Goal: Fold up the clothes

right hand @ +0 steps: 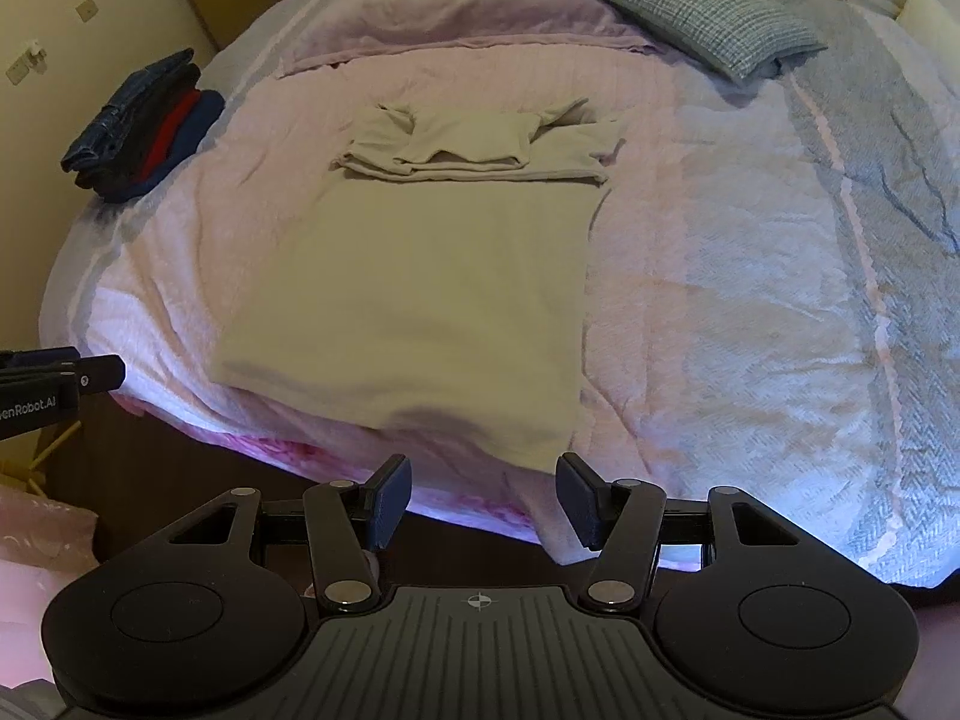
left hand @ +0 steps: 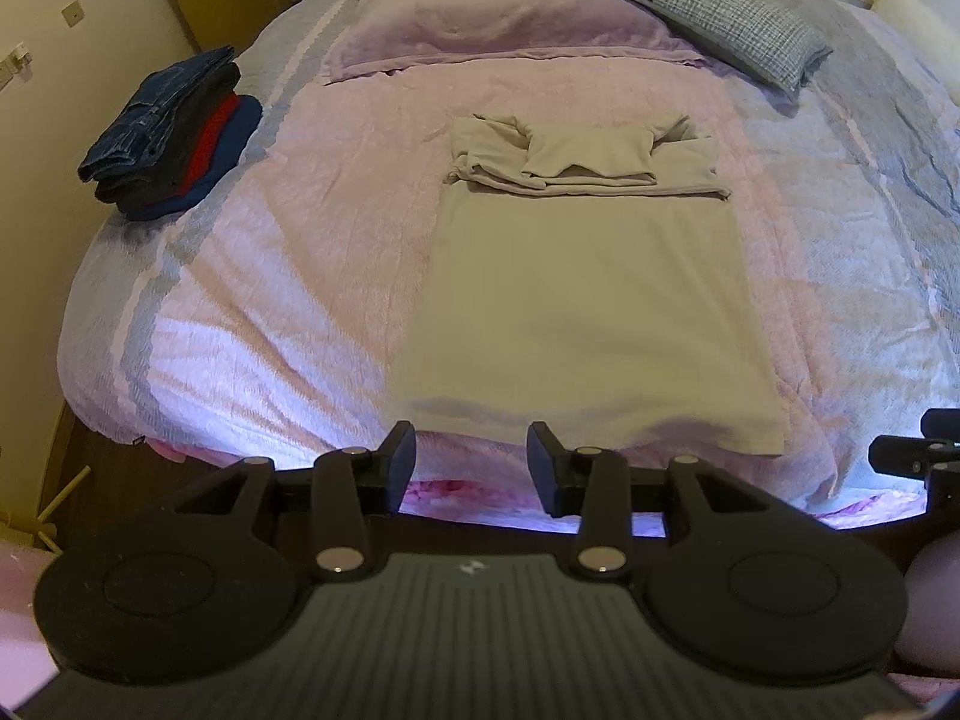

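Note:
A beige shirt [left hand: 582, 312] lies flat on the bed, sleeves and top part folded in at its far end; it also shows in the right wrist view [right hand: 414, 294]. My left gripper [left hand: 471, 462] is open and empty, just in front of the shirt's near hem at its left part. My right gripper [right hand: 484, 495] is open and empty, just in front of the hem's near right corner. The right gripper's edge shows in the left wrist view [left hand: 918, 456], and the left gripper shows at the left edge of the right wrist view [right hand: 54, 384].
The bed has a pink and grey quilt [left hand: 252, 276]. A stack of folded clothes, jeans on top [left hand: 171, 132], sits at its far left edge. A lilac pillow [left hand: 498, 18] and a checked pillow [left hand: 732, 24] lie at the head. A wall and door stand left.

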